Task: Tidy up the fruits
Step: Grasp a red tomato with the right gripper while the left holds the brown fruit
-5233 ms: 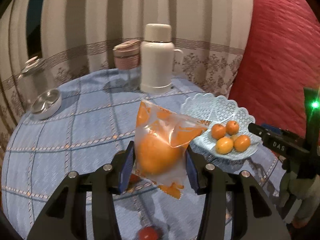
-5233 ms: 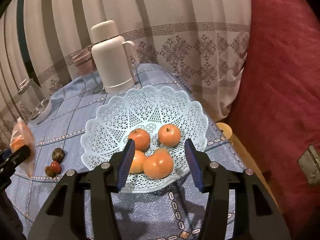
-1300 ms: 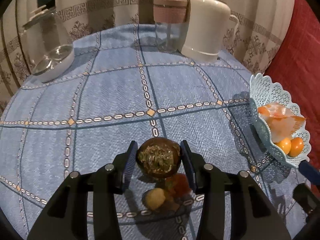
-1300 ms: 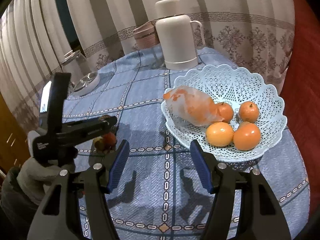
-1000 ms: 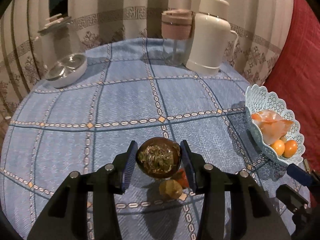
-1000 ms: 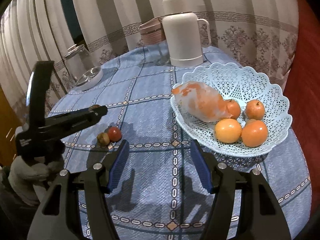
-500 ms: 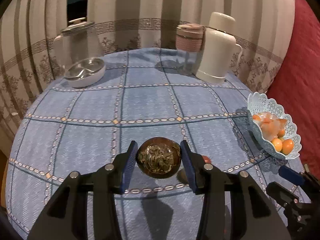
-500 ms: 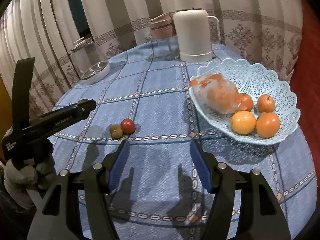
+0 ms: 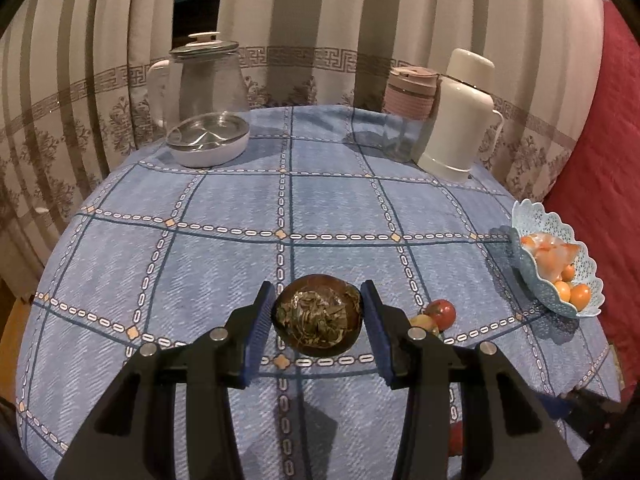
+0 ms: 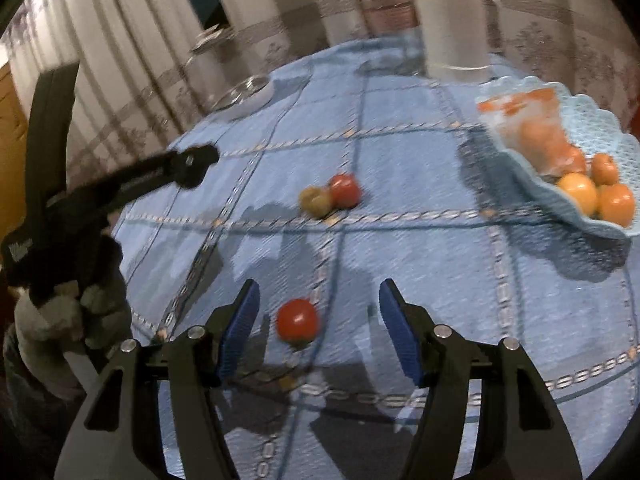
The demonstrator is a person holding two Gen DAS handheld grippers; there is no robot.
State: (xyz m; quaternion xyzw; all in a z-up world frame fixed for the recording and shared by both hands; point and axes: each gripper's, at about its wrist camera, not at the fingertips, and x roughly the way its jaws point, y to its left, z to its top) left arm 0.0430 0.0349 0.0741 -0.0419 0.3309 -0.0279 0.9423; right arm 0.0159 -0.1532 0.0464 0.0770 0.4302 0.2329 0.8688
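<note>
The dark brown mottled fruit (image 9: pixel 318 327) sat pinched between the blue pads of the left tongs (image 9: pixel 319 334), lifted clear above the blue checked cloth of the desk (image 9: pixel 224 256). Just to its right, down on the cloth, a small red fruit (image 9: pixel 442 313) lay touching a yellowish one (image 9: pixel 423 321), the pair partly hidden behind the right finger of those tongs. Well off to the right, near the desk's edge, stood the pale blue lattice basket (image 9: pixel 536 284), with a fruit in a clear orange-printed bag (image 9: pixel 554 250) and several loose oranges (image 9: pixel 576 295) inside it.

Over in the right wrist view, blurred by motion, the right tongs (image 10: pixel 318 330) stood spread, their jaws having just been closing, and a lone red fruit (image 10: pixel 298 322) lay on the cloth between the pads, nearer the left one, with neither pad touching it. Beyond it the red and yellowish pair showed again, side by side, and the basket sat at the right with the bag and oranges in it. At the left of that view a gloved hand (image 10: pixel 68 312) gripped the handle of the left tongs, whose black fingers reached out over the desk.

At the far side of the desk stood a white thermos jug (image 9: pixel 460 116), a pink-lidded cup (image 9: pixel 410 88) just beside it, and a glass kettle (image 9: pixel 208 76) behind a shallow metal-lined dish (image 9: pixel 208 138). Striped curtains (image 9: pixel 100 40) hung behind, and red fabric (image 9: pixel 600 140) rose at the right.
</note>
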